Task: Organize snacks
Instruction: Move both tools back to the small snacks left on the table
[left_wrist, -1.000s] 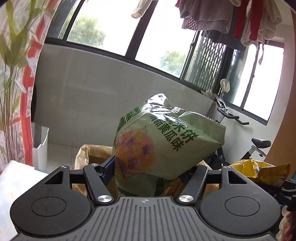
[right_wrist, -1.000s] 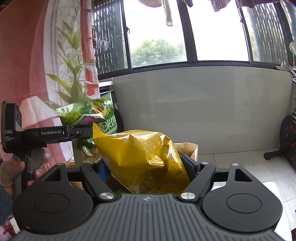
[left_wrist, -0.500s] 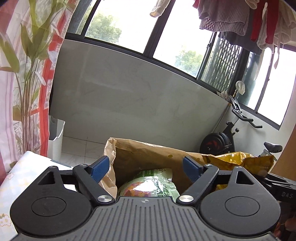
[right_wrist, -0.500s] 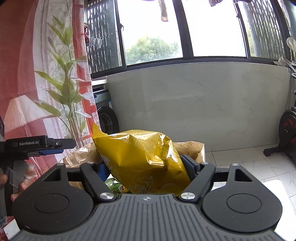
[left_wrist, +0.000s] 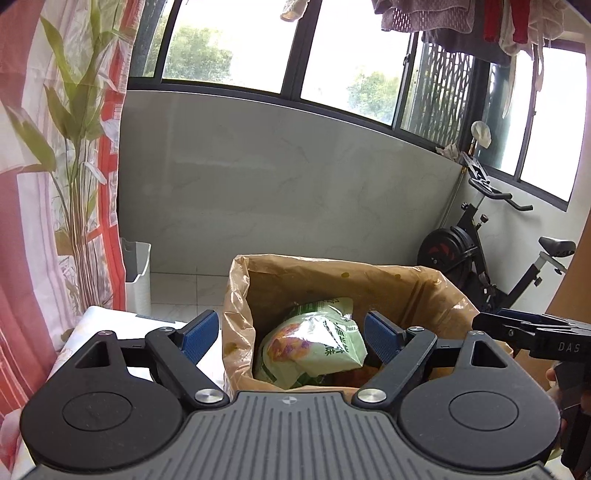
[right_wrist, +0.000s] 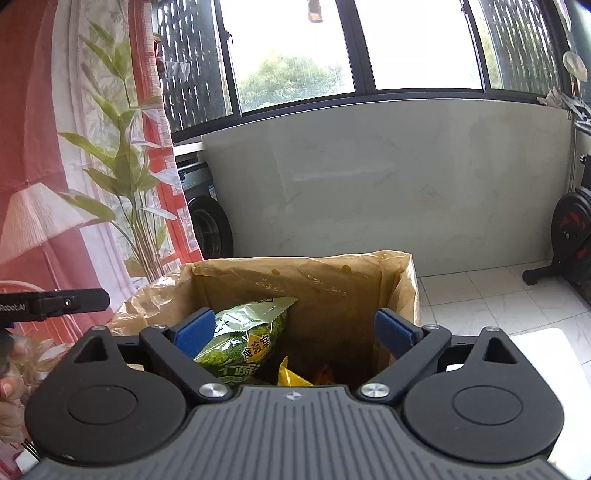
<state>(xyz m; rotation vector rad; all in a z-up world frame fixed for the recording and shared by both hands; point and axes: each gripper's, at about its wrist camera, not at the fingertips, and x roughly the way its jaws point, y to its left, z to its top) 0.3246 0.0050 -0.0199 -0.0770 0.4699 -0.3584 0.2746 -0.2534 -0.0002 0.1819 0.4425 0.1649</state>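
Two grippers hang with nothing in them over the brown paper bag (left_wrist: 332, 280), where the snacks lie.
The left gripper (left_wrist: 291, 336) stands wide and the right gripper (right_wrist: 293, 332) is opening with nothing between its pads, probably to let packets fall in. The green snack packet (left_wrist: 314, 343) lies crumpled and glossy, tilted against the bag's left wall; a yellow packet (right_wrist: 291, 376) peeks out beside it, lower down.

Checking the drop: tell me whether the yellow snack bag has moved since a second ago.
Yes. The yellow snack bag has dropped from between the opening right gripper jaws into the brown bag.
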